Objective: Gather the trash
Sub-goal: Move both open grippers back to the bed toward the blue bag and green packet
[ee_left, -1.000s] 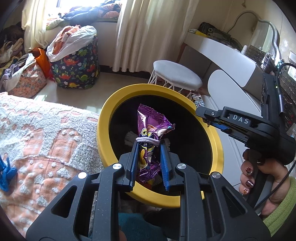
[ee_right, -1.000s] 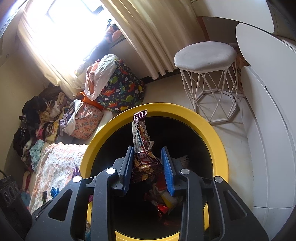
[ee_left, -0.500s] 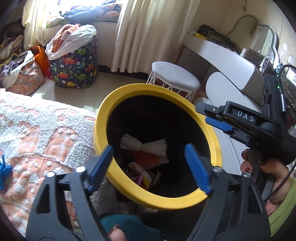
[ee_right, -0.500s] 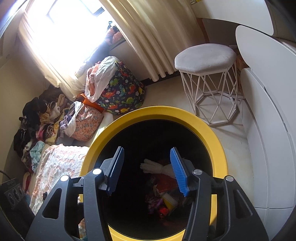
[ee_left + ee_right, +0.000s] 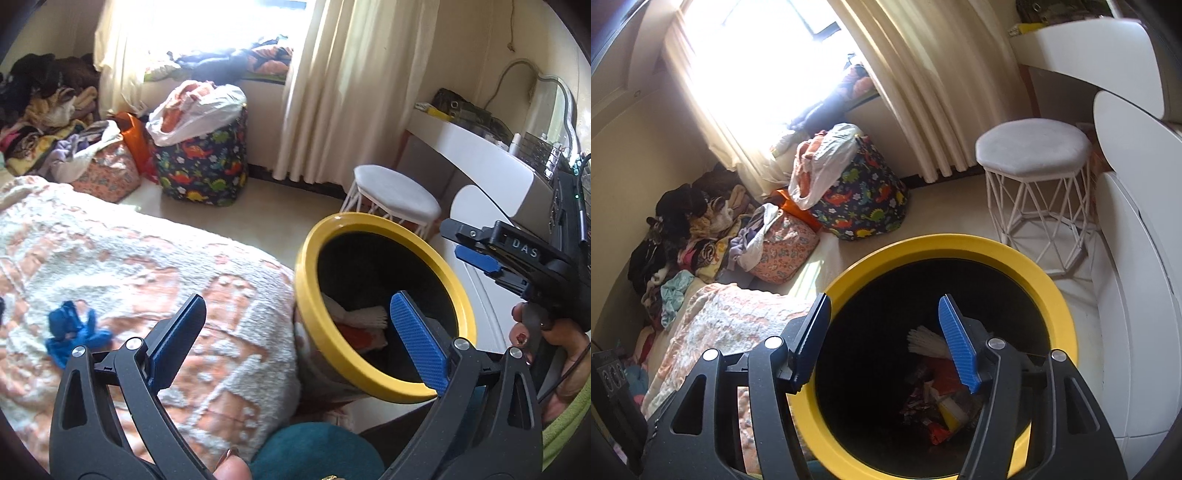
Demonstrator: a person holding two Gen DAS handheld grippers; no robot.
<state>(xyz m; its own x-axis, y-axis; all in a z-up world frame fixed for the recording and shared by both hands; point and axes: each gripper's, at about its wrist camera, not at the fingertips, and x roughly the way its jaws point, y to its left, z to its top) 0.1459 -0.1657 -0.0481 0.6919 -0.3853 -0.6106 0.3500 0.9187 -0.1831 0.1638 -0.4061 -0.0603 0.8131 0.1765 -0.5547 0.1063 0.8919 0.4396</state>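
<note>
A yellow-rimmed black bin (image 5: 306,295) stands beside the bed. Wrappers (image 5: 934,398) and a white crumpled piece (image 5: 923,343) lie at its bottom. My left gripper (image 5: 295,302) straddles the bed's edge and the bin's near rim, its jaws opening wide with nothing between them. My right gripper (image 5: 883,301) hangs over the bin's mouth (image 5: 960,245), jaws also opening and empty. It shows in the left wrist view (image 5: 454,240) too, at the bin's right, held by a hand. A blue scrap (image 5: 70,332) lies on the bedspread.
A pink-and-white tufted bedspread (image 5: 147,258) fills the left. Past the bin stand a white wire stool (image 5: 1030,147) and a white vanity desk (image 5: 480,155). A dinosaur-print bag (image 5: 207,162) and piled clothes (image 5: 683,229) sit under the curtained window.
Both grippers opened; the purple wrapper and the brown wrapper dropped into the bin. The left gripper swung left toward the bed and both rose a little.
</note>
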